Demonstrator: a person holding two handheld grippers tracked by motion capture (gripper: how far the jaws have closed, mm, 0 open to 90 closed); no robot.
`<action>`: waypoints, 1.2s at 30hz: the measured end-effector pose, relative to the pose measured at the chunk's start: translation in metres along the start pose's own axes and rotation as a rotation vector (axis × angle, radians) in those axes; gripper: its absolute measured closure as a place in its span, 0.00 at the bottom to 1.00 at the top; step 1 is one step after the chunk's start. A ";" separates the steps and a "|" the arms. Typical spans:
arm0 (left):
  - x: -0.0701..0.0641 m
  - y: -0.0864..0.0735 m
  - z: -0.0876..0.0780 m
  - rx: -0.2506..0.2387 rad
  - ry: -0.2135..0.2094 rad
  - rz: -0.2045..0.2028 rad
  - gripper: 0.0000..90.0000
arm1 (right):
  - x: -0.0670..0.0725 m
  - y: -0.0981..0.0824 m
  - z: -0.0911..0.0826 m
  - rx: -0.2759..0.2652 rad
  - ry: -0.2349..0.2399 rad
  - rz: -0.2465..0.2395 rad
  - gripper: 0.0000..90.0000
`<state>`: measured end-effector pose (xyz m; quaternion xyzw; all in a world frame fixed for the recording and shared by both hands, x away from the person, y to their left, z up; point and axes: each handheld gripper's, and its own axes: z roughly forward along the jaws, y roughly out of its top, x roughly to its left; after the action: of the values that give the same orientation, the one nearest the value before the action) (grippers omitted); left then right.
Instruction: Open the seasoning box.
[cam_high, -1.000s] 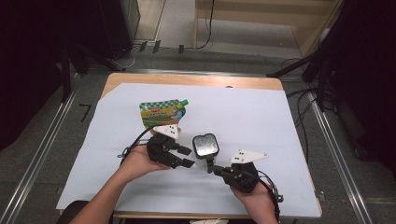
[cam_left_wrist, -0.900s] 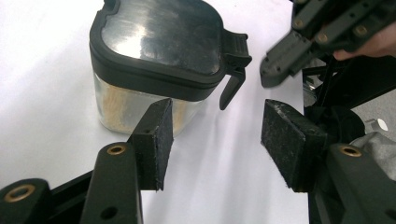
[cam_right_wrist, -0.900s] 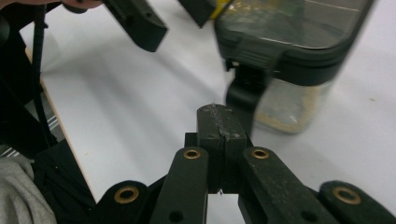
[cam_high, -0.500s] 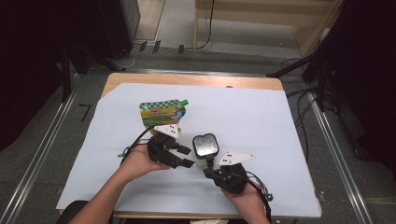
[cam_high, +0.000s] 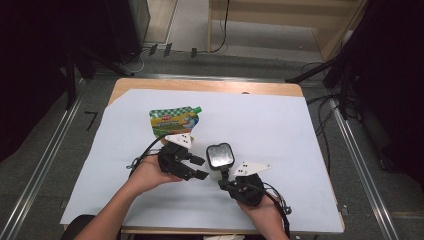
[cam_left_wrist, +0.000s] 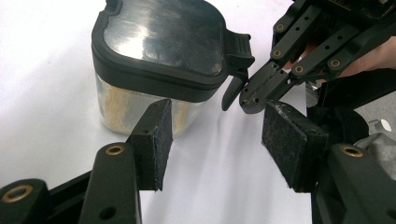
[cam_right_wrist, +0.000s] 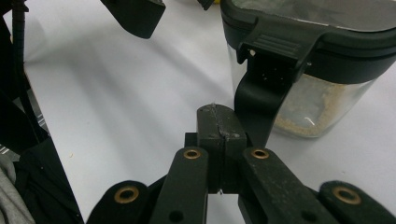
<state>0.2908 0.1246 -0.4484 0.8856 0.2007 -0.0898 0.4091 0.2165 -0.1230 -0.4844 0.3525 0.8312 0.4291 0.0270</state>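
STEP: unlatching container (cam_high: 220, 156) at table centre, likely | RIGHT: right gripper (cam_right_wrist: 218, 127) jaws closed, empty, tip under latch flap (cam_right_wrist: 261, 100) at 1 o'clock | LEFT: left gripper (cam_left_wrist: 224, 135) jaws half-wide, nothing held | NEXT: pry flap upward, steady container.

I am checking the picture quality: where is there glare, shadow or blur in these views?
High view: the white sheet is evenly lit, the floor around the table dark. Left gripper view: the jar lid shows streaky glare; the near pads look soft. Right gripper view: the jar is fairly sharp, with a soft shadow across the sheet at the left.
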 end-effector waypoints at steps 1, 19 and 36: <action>0.000 0.000 0.000 0.000 0.000 0.000 0.49 | 0.000 0.000 0.000 0.000 -0.002 0.001 1.00; 0.001 0.000 0.001 0.009 0.007 -0.004 0.48 | -0.019 -0.002 -0.013 -0.010 -0.048 0.052 1.00; -0.001 0.001 0.004 0.008 0.030 0.006 0.48 | -0.057 -0.006 -0.032 -0.019 -0.111 0.141 1.00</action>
<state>0.2905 0.1208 -0.4506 0.8891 0.2040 -0.0761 0.4026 0.2448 -0.1824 -0.4836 0.4332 0.7974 0.4175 0.0462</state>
